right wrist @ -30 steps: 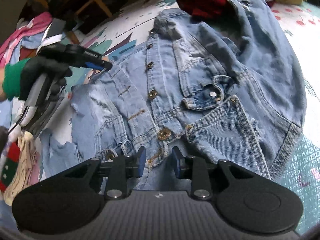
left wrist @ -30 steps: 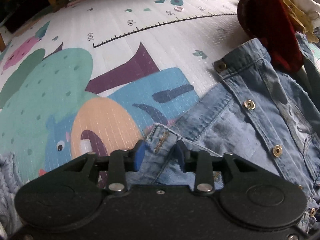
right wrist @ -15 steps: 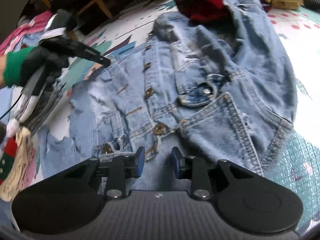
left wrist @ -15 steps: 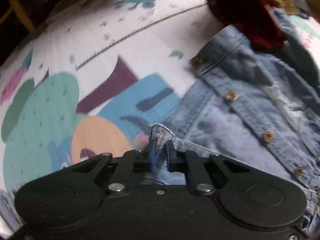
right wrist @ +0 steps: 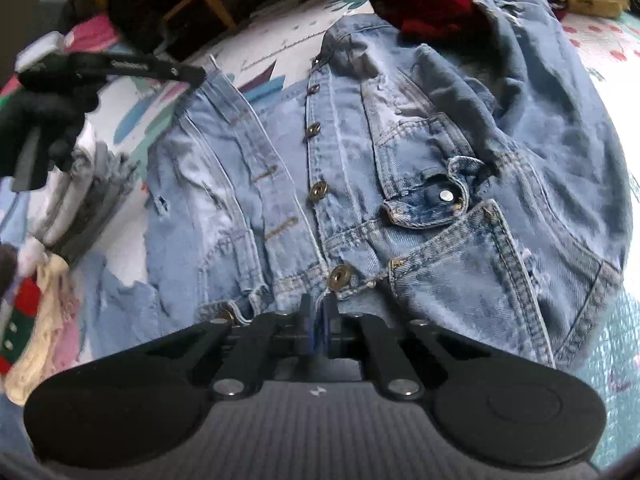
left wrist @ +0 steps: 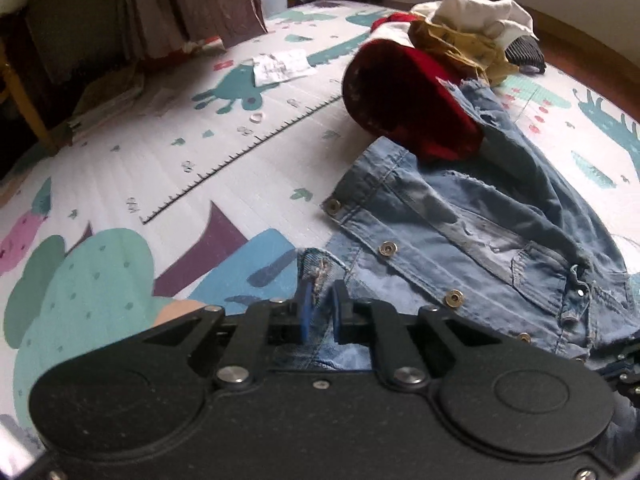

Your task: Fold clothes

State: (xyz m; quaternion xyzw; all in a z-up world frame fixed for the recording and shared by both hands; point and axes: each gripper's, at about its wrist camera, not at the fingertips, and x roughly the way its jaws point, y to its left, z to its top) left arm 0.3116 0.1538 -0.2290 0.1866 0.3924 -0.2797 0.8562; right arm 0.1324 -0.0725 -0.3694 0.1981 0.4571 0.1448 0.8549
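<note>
Both tongs are clenched on the denim jacket. Left tongs pinch a frayed corner of the front panel between blue pads, and that corner stands raised above the mat. Right tongs, whose jaws have just been closing, now press together on the hem band beside a brass snap button. In the right wrist view, the left tongs appear as a slim black bar held by a dark-gloved hand, with the panel edge lifted under its tip.

Faded, stiff-looking blue cloth with heavy stitched seams, the jacket lies front-up on a foam play mat. Its placket carries a row of round metal snaps, and a flap pocket sits curled open. One wide sleeve runs down the right side, ending in a ragged cuff.

Ribbed and pale, the mat is printed with cartoon animals and a ruler line. A dark red garment overlaps the collar; beyond it sits a rumpled heap of mustard and white clothes.
</note>
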